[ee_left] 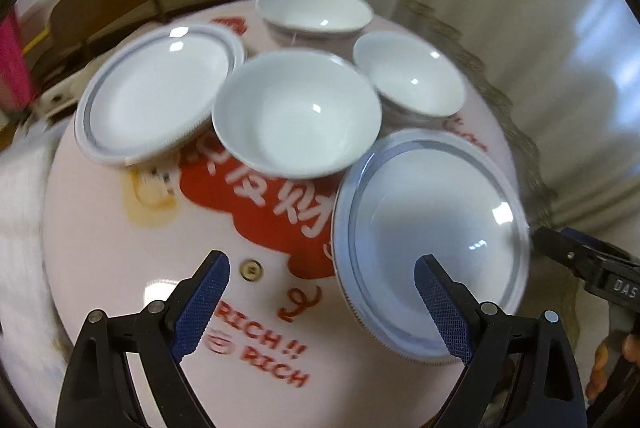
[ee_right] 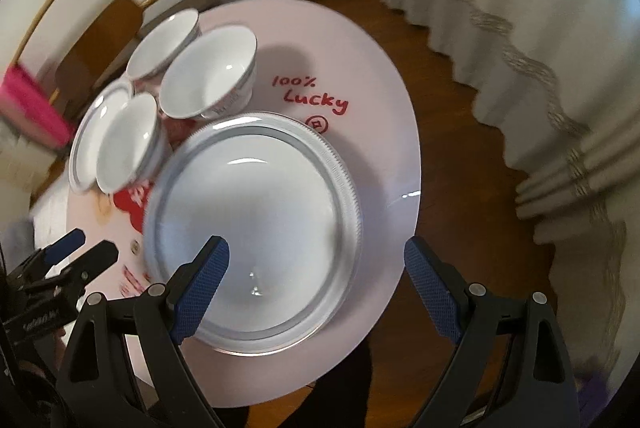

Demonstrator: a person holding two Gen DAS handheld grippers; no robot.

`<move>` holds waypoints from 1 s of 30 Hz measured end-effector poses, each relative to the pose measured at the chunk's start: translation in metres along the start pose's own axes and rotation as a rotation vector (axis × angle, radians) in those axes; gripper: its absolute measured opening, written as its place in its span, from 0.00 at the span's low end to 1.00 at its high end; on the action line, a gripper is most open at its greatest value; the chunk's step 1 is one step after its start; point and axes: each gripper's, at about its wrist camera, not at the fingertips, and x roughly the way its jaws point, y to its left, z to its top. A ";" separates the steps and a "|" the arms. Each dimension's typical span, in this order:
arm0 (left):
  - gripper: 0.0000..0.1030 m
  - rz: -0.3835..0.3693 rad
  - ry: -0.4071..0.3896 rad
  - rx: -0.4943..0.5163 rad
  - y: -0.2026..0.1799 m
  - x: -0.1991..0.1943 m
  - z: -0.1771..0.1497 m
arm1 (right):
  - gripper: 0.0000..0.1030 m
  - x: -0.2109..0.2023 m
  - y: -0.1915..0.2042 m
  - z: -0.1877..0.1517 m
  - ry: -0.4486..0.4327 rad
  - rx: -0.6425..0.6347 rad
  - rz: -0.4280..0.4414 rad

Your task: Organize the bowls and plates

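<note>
My left gripper [ee_left: 322, 302] hangs with its jaws spread wide and nothing between the blue pads [ee_left: 202, 304], pointing steeply down at the round pink table [ee_left: 120, 248]. My right gripper [ee_right: 316, 288] is just as wide and just as empty; its left finger sits over the near plate [ee_right: 260, 212] in my view, its right finger out past the table's right edge, over the wooden floor [ee_right: 460, 148]. That near plate, white with a grey ring, lies at the near right of the table, and I cannot tell whether either gripper touches it. Farther in, a white bowl [ee_left: 296, 116] stands near the middle of the table, its rim overlapping the edge of a second grey-ringed plate [ee_left: 160, 92] at the far left. A smaller bowl [ee_left: 408, 76] sits to the right of the middle one, and another bowl [ee_left: 314, 10] stands farthest away. Red lettering and a red cartoon print [ee_left: 256, 204] show on the tabletop between the dishes. Beyond the table a wooden chair [ee_left: 108, 8] stands at the far left, and a pale curtain [ee_right: 520, 28] hangs on the right.
</note>
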 end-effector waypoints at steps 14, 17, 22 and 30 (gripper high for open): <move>0.66 0.076 0.020 -0.112 -0.022 0.052 -0.021 | 0.45 0.055 -0.020 0.014 0.115 -0.121 0.228; 0.60 0.067 0.008 -0.116 -0.020 0.054 -0.020 | 0.40 0.061 -0.023 0.017 0.126 -0.125 0.250; 0.52 0.059 0.001 -0.115 -0.017 0.060 -0.019 | 0.34 0.067 -0.028 0.021 0.123 -0.110 0.303; 0.32 0.035 -0.022 -0.083 -0.025 0.062 -0.016 | 0.16 0.071 -0.039 0.023 0.119 -0.084 0.346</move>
